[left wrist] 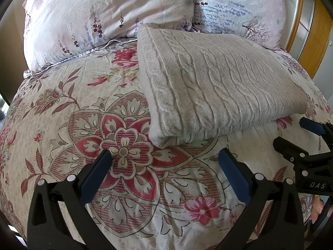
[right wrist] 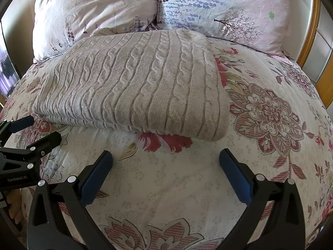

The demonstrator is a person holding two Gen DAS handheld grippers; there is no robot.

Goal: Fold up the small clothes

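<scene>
left gripper [left wrist: 165, 156] fingers wide apart, empty | right gripper [right wrist: 165, 156] same | sweater [left wrist: 208, 79] folded

Both hand-held grippers wide open, nothing between the fingers.

Left hand-held gripper [left wrist: 165, 156]: jaws spread, blue pads [left wrist: 94, 179] facing inward, pointing forward and slightly down. Right hand-held gripper [right wrist: 166, 156]: same pose, jaws spread, blue pads [right wrist: 236, 177] clear. The two sit side by side, near each other and roughly level: right unit shows at the right edge of the left wrist view, left unit at the left edge of the right wrist view. Bit of a hand [left wrist: 318, 208] visible under the right unit.
</scene>
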